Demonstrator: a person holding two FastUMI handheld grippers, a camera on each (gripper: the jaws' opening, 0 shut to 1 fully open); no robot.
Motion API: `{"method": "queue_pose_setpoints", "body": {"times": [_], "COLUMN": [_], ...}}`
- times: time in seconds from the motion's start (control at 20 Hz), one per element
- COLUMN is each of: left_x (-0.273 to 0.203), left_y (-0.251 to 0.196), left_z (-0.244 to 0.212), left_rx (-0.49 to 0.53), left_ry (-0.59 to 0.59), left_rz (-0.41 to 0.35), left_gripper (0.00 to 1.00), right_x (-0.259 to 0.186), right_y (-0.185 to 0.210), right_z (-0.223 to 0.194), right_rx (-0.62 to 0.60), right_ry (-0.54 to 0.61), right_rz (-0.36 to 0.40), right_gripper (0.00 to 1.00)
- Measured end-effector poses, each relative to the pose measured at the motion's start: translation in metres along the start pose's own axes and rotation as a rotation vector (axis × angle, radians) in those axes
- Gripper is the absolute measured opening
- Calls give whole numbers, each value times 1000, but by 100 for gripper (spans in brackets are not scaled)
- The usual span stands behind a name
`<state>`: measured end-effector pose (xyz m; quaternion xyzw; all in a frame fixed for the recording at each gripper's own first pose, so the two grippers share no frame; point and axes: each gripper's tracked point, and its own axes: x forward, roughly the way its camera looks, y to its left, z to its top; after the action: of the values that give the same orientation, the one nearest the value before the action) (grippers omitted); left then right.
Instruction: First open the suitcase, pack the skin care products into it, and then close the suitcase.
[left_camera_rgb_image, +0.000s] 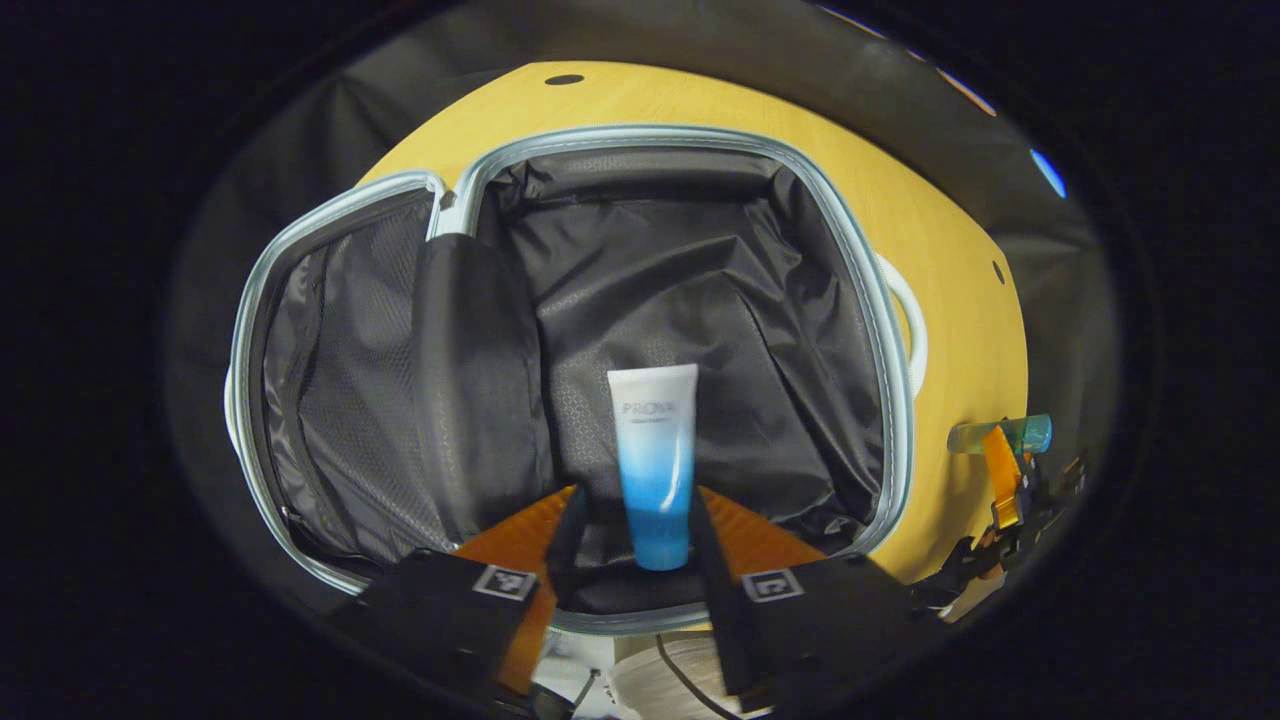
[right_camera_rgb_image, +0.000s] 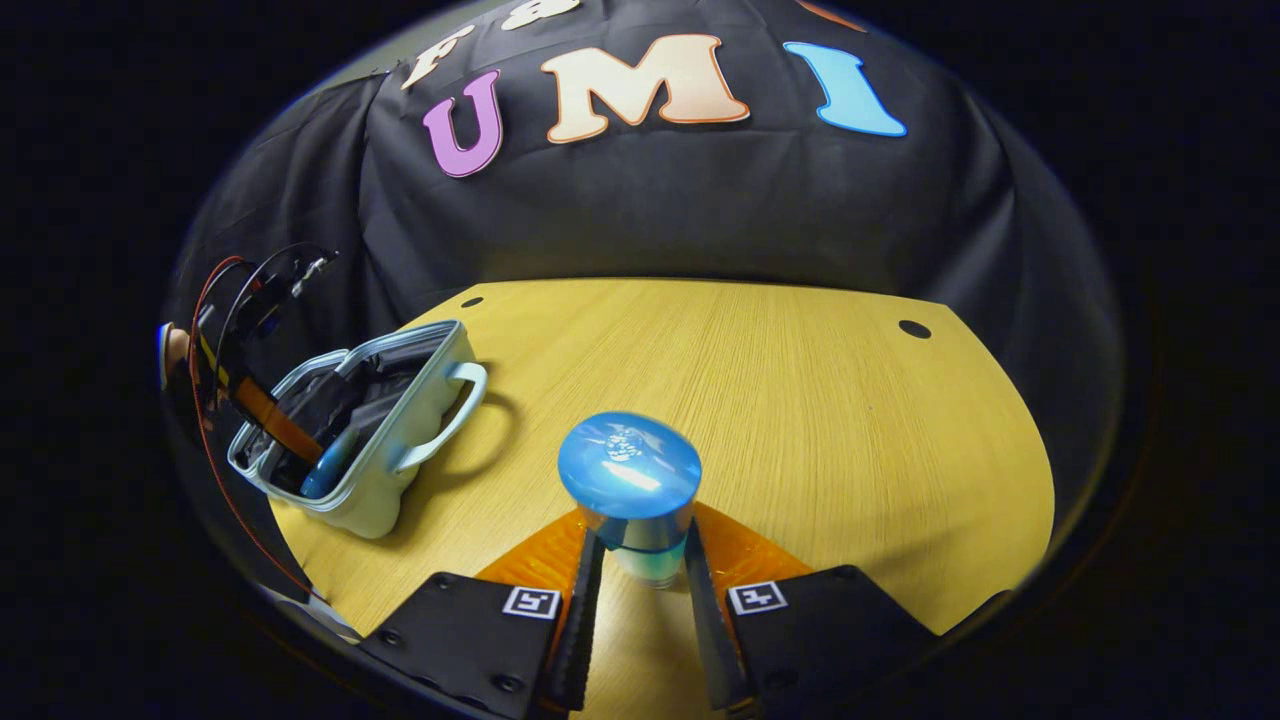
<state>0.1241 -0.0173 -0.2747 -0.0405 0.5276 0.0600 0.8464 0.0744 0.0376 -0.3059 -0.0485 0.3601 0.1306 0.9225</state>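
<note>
The pale blue suitcase (left_camera_rgb_image: 893, 340) lies open on the wooden table (left_camera_rgb_image: 965, 290), showing its dark lining. A white-and-blue tube (left_camera_rgb_image: 655, 450) stands cap down inside it, between the fingers of my left gripper (left_camera_rgb_image: 637, 500). The jaws are wider than the tube, with a gap on its left side, so the gripper is open. In the right gripper view, my right gripper (right_camera_rgb_image: 640, 545) is shut on a clear bottle with a round blue cap (right_camera_rgb_image: 630, 470), over the table (right_camera_rgb_image: 800, 400). The suitcase (right_camera_rgb_image: 400, 490) lies to its left, where the left gripper (right_camera_rgb_image: 265, 415) reaches in.
The suitcase lid with its mesh pocket (left_camera_rgb_image: 340, 380) lies open to the left. A handle (right_camera_rgb_image: 455, 410) sticks out of the case toward the bottle. The right gripper (left_camera_rgb_image: 1010, 480) with the bottle (left_camera_rgb_image: 1000, 435) shows right of the suitcase. Black cloth walls stand behind.
</note>
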Motion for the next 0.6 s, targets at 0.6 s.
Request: {"method": "queue_pose_setpoints", "body": {"times": [0.6], "left_x": [-47], "left_y": [18], "left_z": [-6], "left_rx": [-5], "left_ry": [-117], "left_rz": [-26], "left_gripper": [96], "right_x": [-27], "right_y": [42], "right_z": [12], "right_rx": [46], "right_ry": [84], "right_rz": [39], "right_gripper": [41]}}
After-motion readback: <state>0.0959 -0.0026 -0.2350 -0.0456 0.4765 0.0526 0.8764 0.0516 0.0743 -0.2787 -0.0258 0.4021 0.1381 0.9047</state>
